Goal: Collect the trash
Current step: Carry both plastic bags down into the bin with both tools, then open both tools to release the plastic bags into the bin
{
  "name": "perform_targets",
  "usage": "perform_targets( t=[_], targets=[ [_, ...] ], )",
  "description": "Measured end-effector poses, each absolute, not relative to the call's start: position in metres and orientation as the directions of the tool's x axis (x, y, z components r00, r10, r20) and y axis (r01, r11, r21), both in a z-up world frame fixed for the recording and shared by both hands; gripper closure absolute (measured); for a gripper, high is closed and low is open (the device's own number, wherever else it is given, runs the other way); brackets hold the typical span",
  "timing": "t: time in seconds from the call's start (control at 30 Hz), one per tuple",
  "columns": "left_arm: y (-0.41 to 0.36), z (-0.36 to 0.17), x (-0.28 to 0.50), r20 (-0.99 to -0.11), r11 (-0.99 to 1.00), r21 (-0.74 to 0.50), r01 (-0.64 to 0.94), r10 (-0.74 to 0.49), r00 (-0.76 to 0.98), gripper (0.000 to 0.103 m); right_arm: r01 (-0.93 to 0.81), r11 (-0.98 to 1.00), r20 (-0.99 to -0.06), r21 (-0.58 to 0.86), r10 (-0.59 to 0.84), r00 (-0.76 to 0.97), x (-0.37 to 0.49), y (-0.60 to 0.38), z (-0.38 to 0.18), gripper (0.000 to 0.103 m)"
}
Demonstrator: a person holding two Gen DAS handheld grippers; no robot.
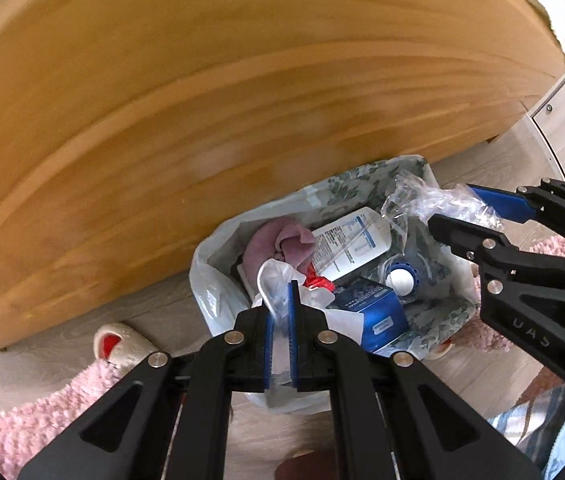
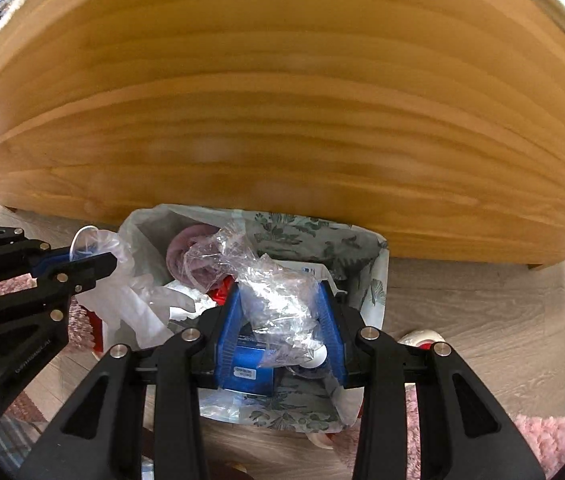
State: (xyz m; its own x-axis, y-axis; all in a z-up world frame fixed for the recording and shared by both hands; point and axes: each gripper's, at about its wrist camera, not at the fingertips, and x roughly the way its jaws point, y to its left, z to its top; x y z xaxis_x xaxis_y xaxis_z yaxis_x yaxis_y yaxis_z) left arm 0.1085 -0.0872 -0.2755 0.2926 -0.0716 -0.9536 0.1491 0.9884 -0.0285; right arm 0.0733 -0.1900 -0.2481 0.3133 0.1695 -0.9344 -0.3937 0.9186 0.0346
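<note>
A trash bin (image 1: 218, 240) lined with a pale bag (image 2: 142, 224) stands on the floor against a wooden panel. Inside lie a pink cloth (image 1: 270, 244), a white bottle (image 1: 346, 240), a blue box (image 1: 378, 312) and a blue cap (image 1: 400, 280). Just above the bin's near rim, my left gripper (image 1: 282, 292) is shut on a thin white disposable glove (image 1: 272, 276); the glove (image 2: 130, 280) hangs over the bin's left side in the right wrist view. My right gripper (image 2: 278, 288) is shut on crumpled clear plastic wrap (image 2: 274, 292) over the bin's middle. It appears at the right (image 1: 456, 206) in the left wrist view.
A large wooden panel (image 1: 222, 92) rises right behind the bin. A slipper (image 1: 122, 344) and a pink fluffy rug (image 1: 38, 420) lie left of the bin, another slipper (image 2: 422, 338) and pink rug (image 2: 554, 436) to its right. White cabinet drawers (image 1: 562, 108) stand far right.
</note>
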Motion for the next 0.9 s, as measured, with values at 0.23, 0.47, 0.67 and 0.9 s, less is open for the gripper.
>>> perform_targets(
  t=[0.23,0.47,0.67,0.9],
  targets=[
    [-0.090,-0.301,0.117,-0.968,0.989,-0.083,0.122,-0.109,0.227,0.099,-0.356,0.933,-0.955,0.059,0.157,0.253,0.077,-0.196,-0.267,0.066],
    [-0.090,-0.317,0.126,-0.975,0.991,-0.098,0.094,-0.114,0.192,0.099,-0.352,0.935,-0.972,0.031,0.111,0.209,0.086,-0.196,-0.291,0.066],
    [-0.087,-0.325,0.129,-0.977,0.994,-0.074,0.086,-0.090,0.192,0.099,-0.335,0.942,-0.988,-0.003,0.048,0.145,0.090,-0.197,-0.315,0.066],
    [-0.084,-0.329,0.131,-0.978,0.995,-0.053,0.081,-0.069,0.199,0.099,-0.317,0.948,-0.997,-0.034,-0.010,0.080,0.088,-0.203,-0.331,0.066]
  ],
)
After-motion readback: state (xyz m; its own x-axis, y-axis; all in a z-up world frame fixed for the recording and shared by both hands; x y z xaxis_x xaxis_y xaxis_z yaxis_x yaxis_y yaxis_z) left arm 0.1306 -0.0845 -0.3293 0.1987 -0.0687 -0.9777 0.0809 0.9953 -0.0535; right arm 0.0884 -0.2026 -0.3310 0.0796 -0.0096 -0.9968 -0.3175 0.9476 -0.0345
